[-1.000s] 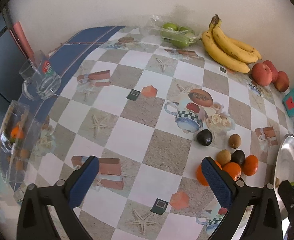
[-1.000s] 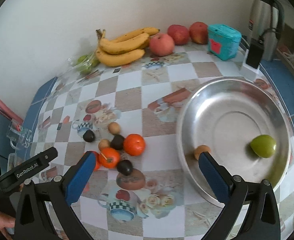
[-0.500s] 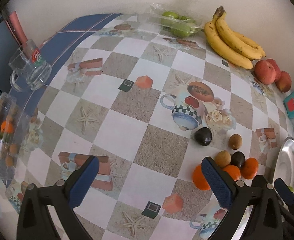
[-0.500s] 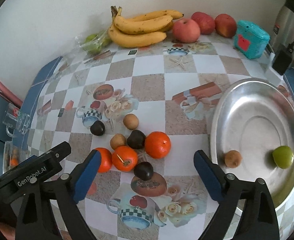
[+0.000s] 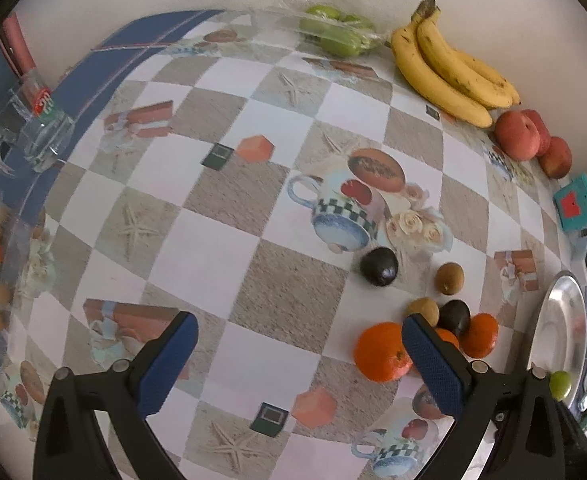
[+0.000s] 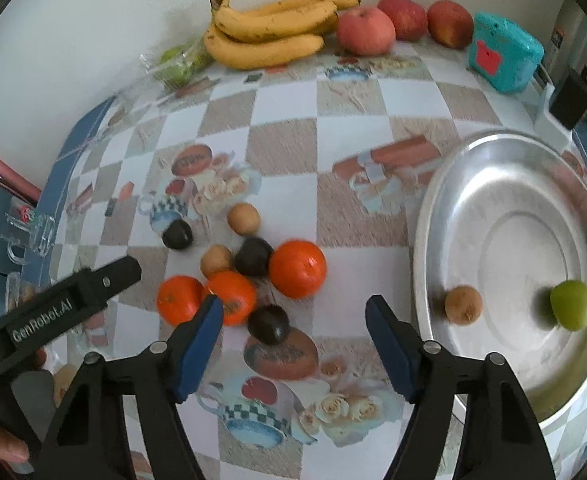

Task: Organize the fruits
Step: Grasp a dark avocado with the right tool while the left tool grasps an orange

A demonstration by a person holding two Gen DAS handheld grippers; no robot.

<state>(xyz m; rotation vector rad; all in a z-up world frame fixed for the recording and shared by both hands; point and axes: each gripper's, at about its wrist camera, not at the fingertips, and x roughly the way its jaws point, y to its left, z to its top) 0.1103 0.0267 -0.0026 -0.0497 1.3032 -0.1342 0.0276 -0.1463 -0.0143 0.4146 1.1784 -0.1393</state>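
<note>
The right gripper (image 6: pixel 293 320) hangs with blue-padded jaws spread and empty above a glossy checkered tablecloth (image 6: pixel 285 136); a dark round fruit (image 6: pixel 268 324) lies between its fingers. Just beyond, three oranges (image 6: pixel 297 268) cluster with small brown and dark fruits. To the right, a shiny metal bowl (image 6: pixel 433 216) holds a brown kiwi (image 6: pixel 463 305) and a green fruit (image 6: pixel 572 304), well apart. The left gripper (image 5: pixel 297 348), also spread and empty, faces open cloth. Bananas (image 6: pixel 269 28) and red apples (image 6: pixel 366 30) line the far wall.
</note>
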